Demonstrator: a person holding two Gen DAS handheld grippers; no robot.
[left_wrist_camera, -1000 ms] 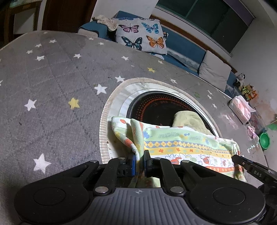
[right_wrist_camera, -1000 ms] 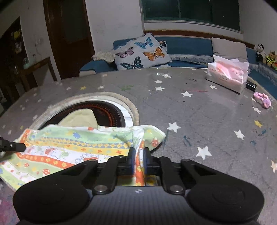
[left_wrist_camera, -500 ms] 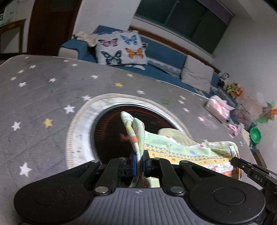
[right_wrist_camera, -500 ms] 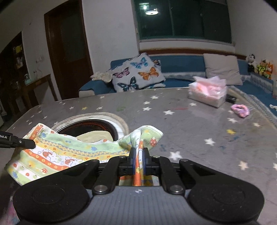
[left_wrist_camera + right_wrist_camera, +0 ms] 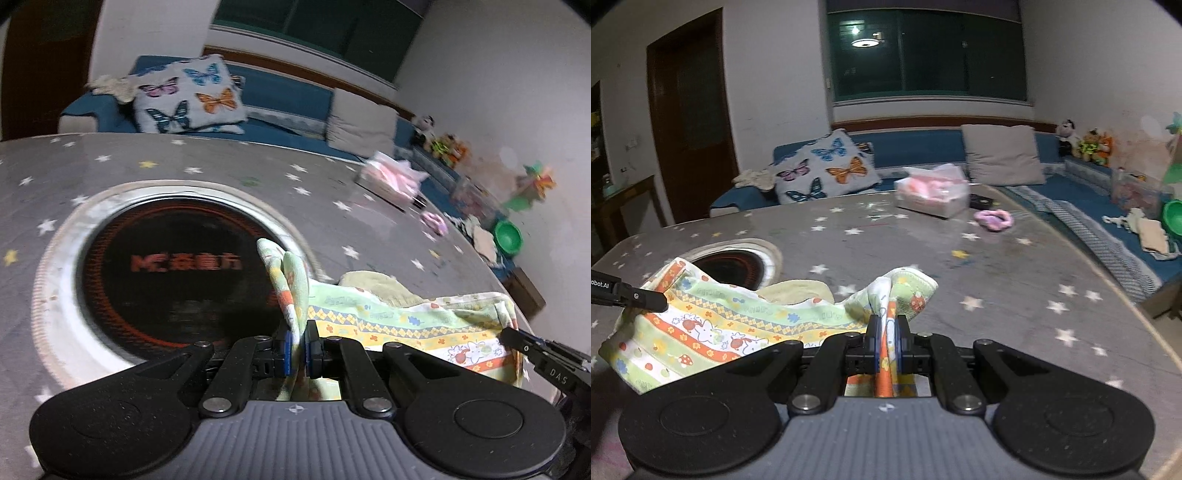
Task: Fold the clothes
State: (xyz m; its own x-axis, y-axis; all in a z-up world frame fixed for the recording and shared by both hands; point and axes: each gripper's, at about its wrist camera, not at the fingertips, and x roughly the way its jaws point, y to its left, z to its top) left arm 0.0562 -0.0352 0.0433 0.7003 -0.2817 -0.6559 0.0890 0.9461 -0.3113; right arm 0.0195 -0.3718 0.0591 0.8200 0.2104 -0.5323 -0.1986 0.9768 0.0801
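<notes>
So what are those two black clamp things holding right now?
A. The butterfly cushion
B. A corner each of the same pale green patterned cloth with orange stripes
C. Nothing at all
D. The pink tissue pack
B: the left gripper and the right gripper are each shut on a bunched corner of the pale green patterned cloth, which spans between them.
</notes>
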